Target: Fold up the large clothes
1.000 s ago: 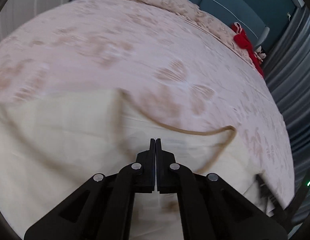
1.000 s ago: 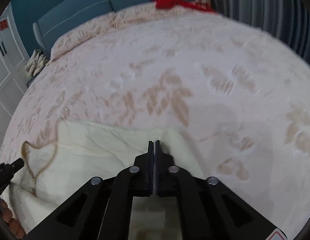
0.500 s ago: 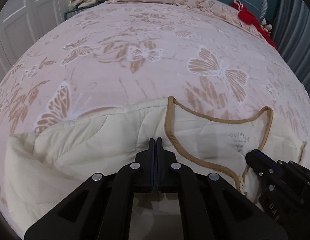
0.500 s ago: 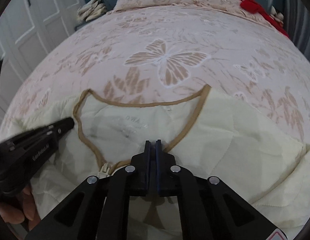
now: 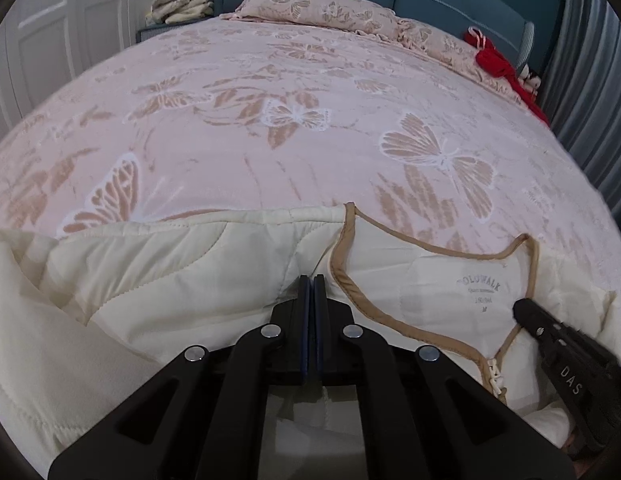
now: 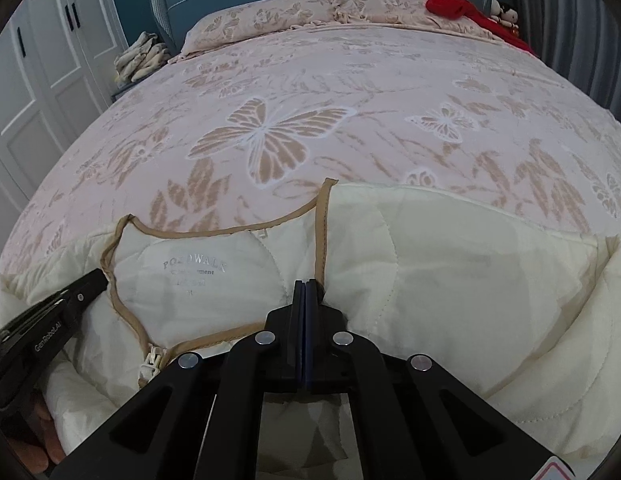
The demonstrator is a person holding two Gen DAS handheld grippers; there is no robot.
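A cream quilted jacket (image 6: pixel 450 280) with tan collar trim (image 6: pixel 321 232) lies on a pink bedspread (image 5: pixel 270 128) patterned with tan-and-white butterflies, red cloth (image 6: pixel 450 2) far right.

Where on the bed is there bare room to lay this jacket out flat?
The butterfly bedspread is bare from the cream jacket's collar up to the pillows, side to side. Crowded spots: the red garment at the far right corner by the pillows, and the near edge, where the jacket and both grippers sit.
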